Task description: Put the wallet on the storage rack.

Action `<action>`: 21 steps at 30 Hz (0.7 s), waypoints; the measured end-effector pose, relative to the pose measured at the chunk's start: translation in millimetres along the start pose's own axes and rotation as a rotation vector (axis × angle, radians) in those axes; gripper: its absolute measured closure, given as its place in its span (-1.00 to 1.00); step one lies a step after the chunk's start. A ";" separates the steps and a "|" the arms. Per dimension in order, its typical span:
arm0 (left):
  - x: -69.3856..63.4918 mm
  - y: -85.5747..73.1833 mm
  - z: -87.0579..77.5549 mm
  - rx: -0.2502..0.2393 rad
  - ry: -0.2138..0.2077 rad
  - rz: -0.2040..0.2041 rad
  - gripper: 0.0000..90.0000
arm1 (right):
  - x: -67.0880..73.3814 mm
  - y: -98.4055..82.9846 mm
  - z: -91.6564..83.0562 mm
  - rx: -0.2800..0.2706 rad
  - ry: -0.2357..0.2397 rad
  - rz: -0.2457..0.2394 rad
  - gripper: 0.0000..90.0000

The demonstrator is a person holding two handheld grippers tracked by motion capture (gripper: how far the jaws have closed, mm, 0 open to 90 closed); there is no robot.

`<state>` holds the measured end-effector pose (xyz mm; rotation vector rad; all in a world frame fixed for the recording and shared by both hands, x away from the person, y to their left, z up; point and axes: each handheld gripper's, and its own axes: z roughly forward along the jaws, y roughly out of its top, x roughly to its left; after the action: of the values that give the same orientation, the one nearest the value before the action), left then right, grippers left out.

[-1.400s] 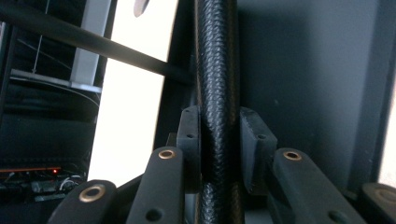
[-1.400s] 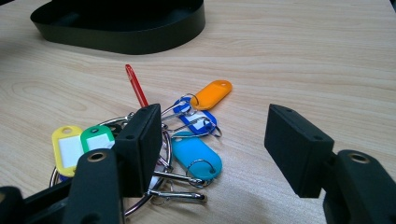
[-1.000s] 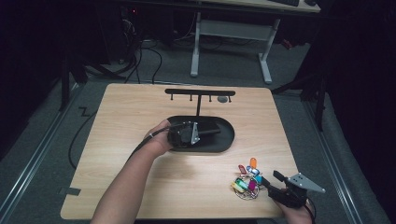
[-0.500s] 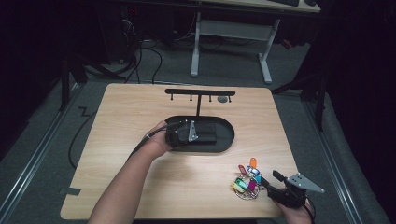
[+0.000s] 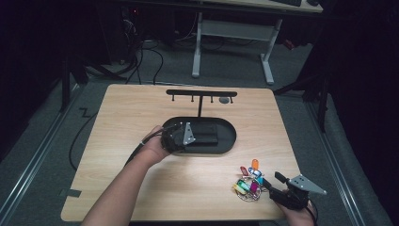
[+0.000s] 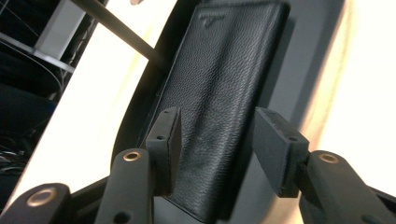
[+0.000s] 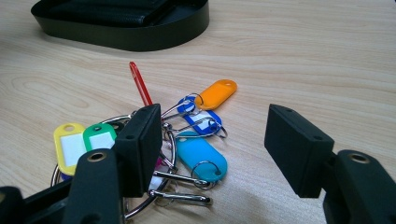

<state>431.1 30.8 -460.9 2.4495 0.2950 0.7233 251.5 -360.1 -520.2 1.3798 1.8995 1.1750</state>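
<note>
A black leather wallet (image 5: 207, 134) (image 6: 224, 70) lies flat in a black oval tray (image 5: 228, 141) (image 6: 303, 70) at the table's middle. My left gripper (image 5: 194, 136) (image 6: 217, 135) is over the tray's left end. It is open, with its jaws on either side of the wallet's near end. A bunch of key rings with coloured tags (image 5: 247, 183) (image 7: 201, 156) lies near the front right corner. My right gripper (image 5: 272, 181) (image 7: 212, 140) rests just right of it, open, with the tags in front of its left jaw and nothing between the jaws.
A black hook rack (image 5: 201, 93) stands on a thin post behind the tray, with a small grey disc (image 5: 225, 100) near its right end. The tray's far rim (image 7: 140, 39) shows beyond the keys. The table's front edge is close to my right gripper.
The wallet, held tilted over the tray a second ago, now lies flat in it. My left gripper has drawn back slightly to the left. The right gripper stayed put.
</note>
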 end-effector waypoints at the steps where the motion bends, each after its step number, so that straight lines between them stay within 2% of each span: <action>1: -0.4 -2.0 -2.3 -0.005 0.000 -0.012 0.19 | 0.1 0.1 0.0 0.001 -0.001 -0.001 -0.17; 8: -5.9 -12.3 -12.6 -0.005 0.003 -0.018 0.14 | 0.8 0.2 0.3 0.003 -0.004 -0.006 -0.17; 10: -10.4 -17.1 -18.3 -0.011 0.004 -0.034 0.12 | 0.9 0.0 0.1 0.003 -0.006 -0.005 -0.17; 12: -16.5 -22.0 -23.0 -0.021 0.043 -0.040 0.10 | 0.7 -0.4 0.2 0.004 -0.006 -0.007 -0.17; 14: -18.7 -24.6 -25.3 -0.030 0.051 -0.056 0.10 | 0.6 -0.4 0.3 0.006 -0.005 -0.009 -0.16; 15: -21.2 -29.7 -29.6 -0.048 0.046 -0.089 0.10 | 0.7 -0.4 0.3 0.007 -0.004 -0.009 -0.16; 21: -30.6 -50.6 -41.3 -0.080 0.024 -0.205 0.06 | 1.3 0.0 -0.3 0.006 -0.003 -0.013 -0.16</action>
<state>380.2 80.2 -474.4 2.2947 0.5086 0.6626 250.8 -359.0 -519.9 1.3694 1.9092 1.1610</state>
